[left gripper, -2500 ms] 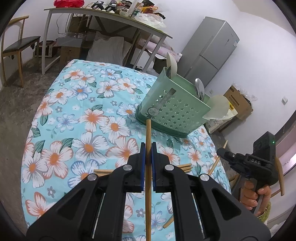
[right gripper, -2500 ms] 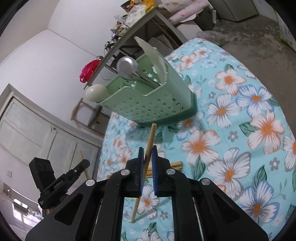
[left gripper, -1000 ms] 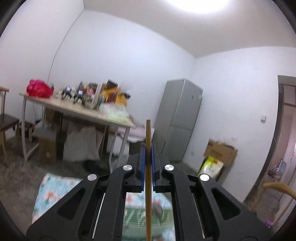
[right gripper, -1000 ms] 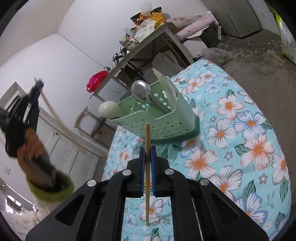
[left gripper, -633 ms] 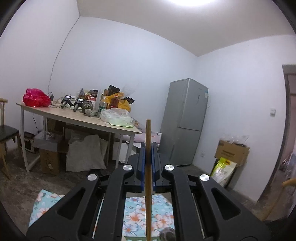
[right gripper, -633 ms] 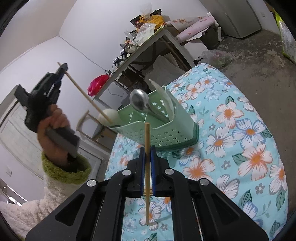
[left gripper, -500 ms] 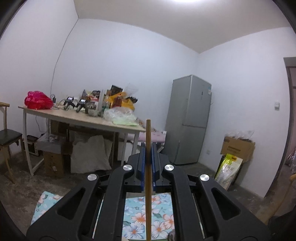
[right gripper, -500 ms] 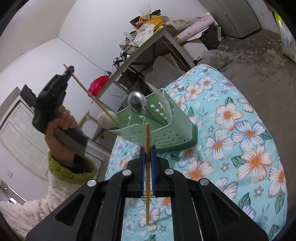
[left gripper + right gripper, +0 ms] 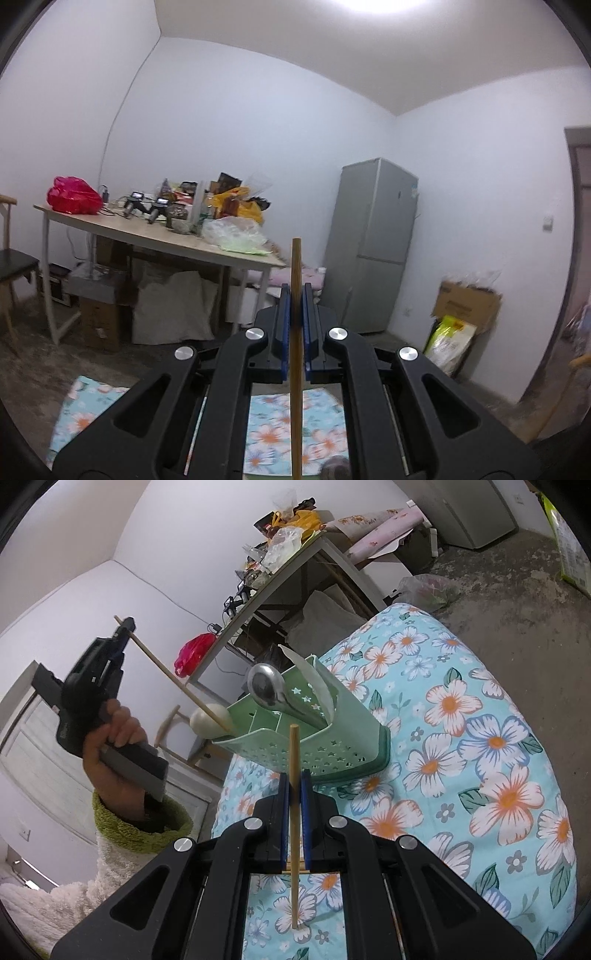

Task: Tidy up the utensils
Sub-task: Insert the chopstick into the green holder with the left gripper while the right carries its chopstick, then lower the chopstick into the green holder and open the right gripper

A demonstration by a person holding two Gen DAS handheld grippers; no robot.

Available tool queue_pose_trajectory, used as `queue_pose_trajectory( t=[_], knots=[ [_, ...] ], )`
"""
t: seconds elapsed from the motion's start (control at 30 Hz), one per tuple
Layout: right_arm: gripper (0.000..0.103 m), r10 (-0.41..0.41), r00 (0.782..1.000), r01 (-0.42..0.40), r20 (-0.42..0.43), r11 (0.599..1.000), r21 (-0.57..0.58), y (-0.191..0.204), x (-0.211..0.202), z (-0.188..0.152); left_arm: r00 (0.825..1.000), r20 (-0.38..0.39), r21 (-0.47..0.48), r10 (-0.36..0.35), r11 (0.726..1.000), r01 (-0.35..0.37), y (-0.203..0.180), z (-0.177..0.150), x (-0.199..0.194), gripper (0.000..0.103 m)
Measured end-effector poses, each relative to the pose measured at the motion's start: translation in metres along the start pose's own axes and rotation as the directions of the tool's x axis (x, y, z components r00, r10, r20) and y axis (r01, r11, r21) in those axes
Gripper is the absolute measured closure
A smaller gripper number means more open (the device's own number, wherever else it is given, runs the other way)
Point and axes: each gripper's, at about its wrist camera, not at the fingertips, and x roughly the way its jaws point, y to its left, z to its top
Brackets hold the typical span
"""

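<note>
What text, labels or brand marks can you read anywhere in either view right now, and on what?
No text reads clearly in either view.
Cardboard box: dark print on its side, too blurred to read.
Yellow-green bag: printed label, too blurred to read.
Fridge: small sticker near its top right, too small to read.
Left gripper: faint mark low on its body, unreadable.
Green bag on the floor: fine print, too small to read.
</note>
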Motion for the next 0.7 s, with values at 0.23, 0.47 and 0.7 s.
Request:
queue_pose_trajectory(
  t=[0.23, 0.47, 0.7],
  knots=[
    [0.097, -0.001, 1.0, 0.001, 0.0, 1.0, 0.006, -0.001, 0.0, 0.0, 1.0, -0.018, -0.033, -0.01, 0.999, 0.01, -0.007, -0.022, 0.015, 0.099],
    [0.097, 0.0, 1.0, 0.0, 0.015, 1.0, -0.002, 0.002, -0.007, 0.002, 0.995, -0.091, -0.058, 0.032, 0.998, -0.037, 0.005, -0.054, 0.025, 0.091],
    [0.097, 0.024, 0.997, -0.019, 0.074, 0.997, -0.068, 0.027, -0.021, 0.024, 0.994, -0.051, -0.076, 0.092, 0.993, -0.096, 0.019, -0.033, -0.005, 0.056]
  ],
)
